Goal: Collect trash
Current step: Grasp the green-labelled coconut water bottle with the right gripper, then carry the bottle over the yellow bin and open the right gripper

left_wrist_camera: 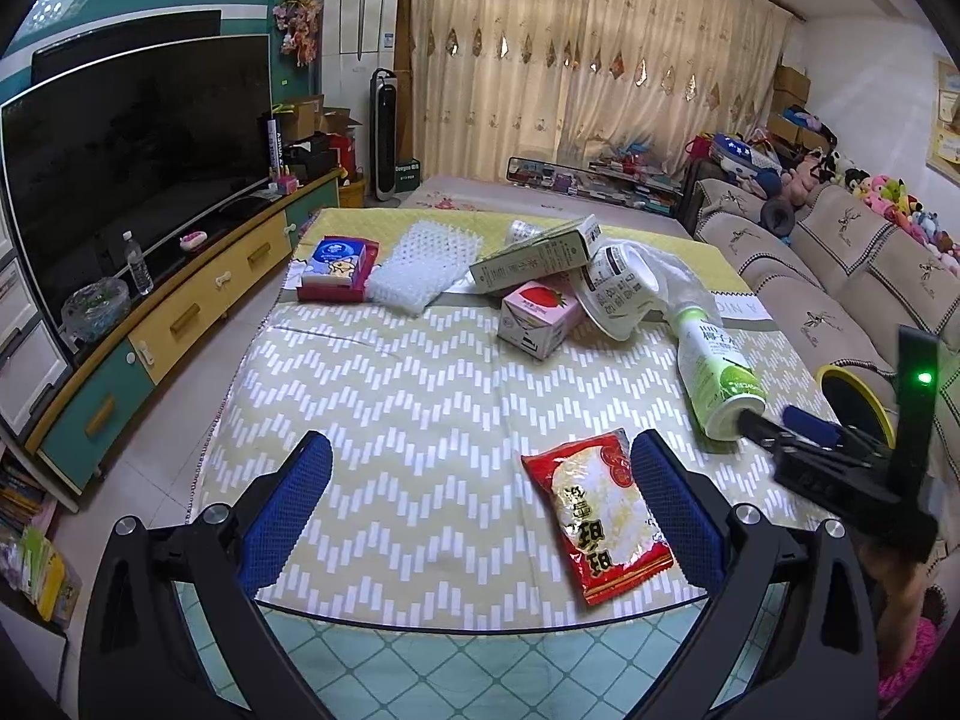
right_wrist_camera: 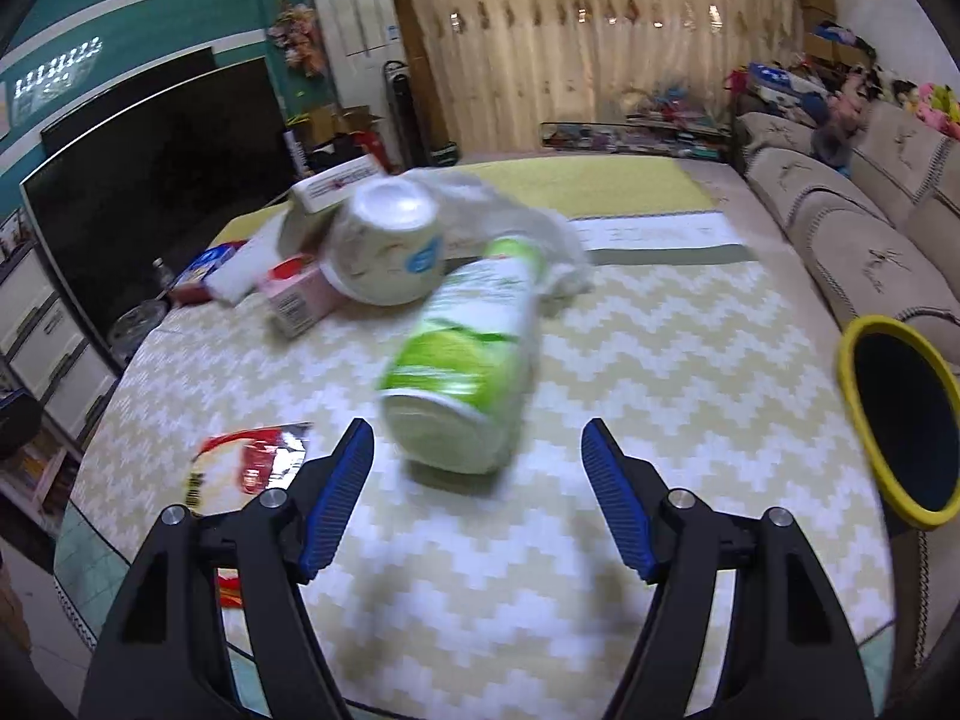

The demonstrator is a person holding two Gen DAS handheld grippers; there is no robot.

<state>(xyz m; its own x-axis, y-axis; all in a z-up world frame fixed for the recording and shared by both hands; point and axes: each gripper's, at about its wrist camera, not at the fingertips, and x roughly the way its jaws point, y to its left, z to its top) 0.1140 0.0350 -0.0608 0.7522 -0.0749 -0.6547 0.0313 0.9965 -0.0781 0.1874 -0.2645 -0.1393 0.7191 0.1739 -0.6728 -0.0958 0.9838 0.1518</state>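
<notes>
The desk (left_wrist_camera: pixel 384 396) has a zigzag cloth on it. The trash lies on top.

A red bag (left_wrist_camera: pixel 597 516) lies flat near the front. The left hand-held gripper (left_wrist_camera: pixel 480 516) is wide open over the desk and holds nothing. Its right finger (left_wrist_camera: pixel 675 516) is just beside the red bag.

A green and white bottle (right_wrist_camera: pixel 468 360) lies on its side on the right part of the desk. The right hand-held gripper (right_wrist_camera: pixel 477 498) is wide open too. The flat end of the bottle sits just ahead of its tips, and the blue pads (right_wrist_camera: pixel 342 498) do not press on it.

Far behind the bottle lie a white bowl (left_wrist_camera: pixel 618 291) on its side, a pink carton (left_wrist_camera: pixel 540 318), a long box (left_wrist_camera: pixel 537 258) and a clear bag (left_wrist_camera: pixel 678 276). To the far left are a blue tissue pack (left_wrist_camera: pixel 336 267) and white bubble wrap (left_wrist_camera: pixel 426 264).

A black bin with a yellow rim (right_wrist_camera: pixel 900 420) stands to the right of the desk.
</notes>
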